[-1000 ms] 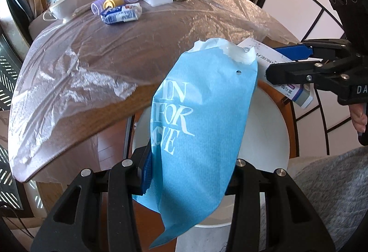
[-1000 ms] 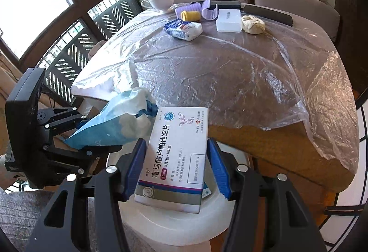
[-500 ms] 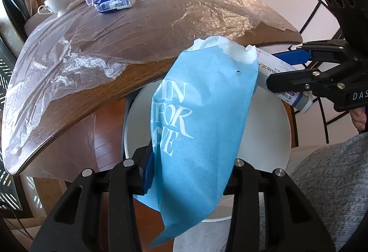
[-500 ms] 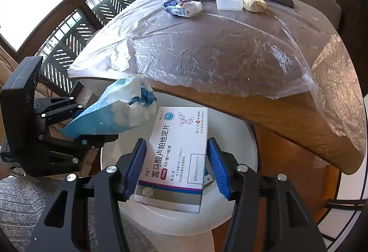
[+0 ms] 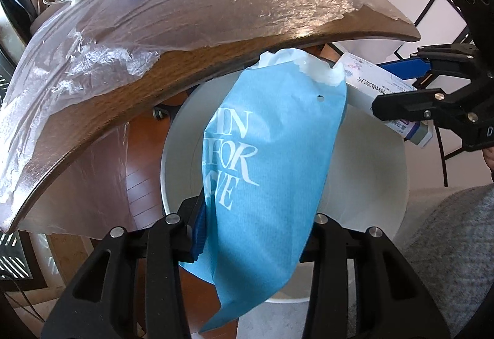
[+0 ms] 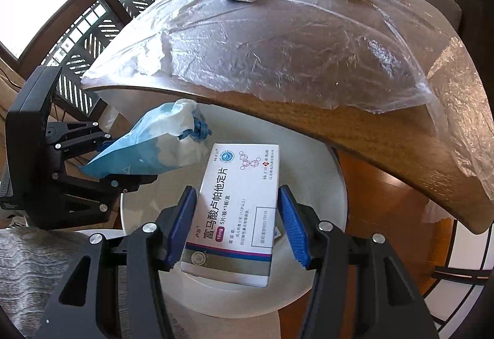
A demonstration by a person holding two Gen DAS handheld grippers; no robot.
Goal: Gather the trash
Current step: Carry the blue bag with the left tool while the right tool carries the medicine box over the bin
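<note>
Two grippers: both loaded, over the white bin point(image 5: 173, 153)
left gripper point(image 5: 253, 224): clamps blue bag point(image 5: 265, 159), long axis along fingers
right gripper point(image 6: 237, 224): clamps medicine box point(image 6: 237, 209), lengthwise too
right view only: bag's knotted cord point(image 6: 197, 129)

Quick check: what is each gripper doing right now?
Left gripper: shut on the blue paper bag.
Right gripper: shut on the medicine box.

Blue bag point(image 5: 262, 172), medicine box point(image 6: 234, 209) over bin point(image 6: 333, 184)

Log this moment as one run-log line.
left tongs: shut on bag | right tongs: shut on box | both over bin | table items untouched
</note>
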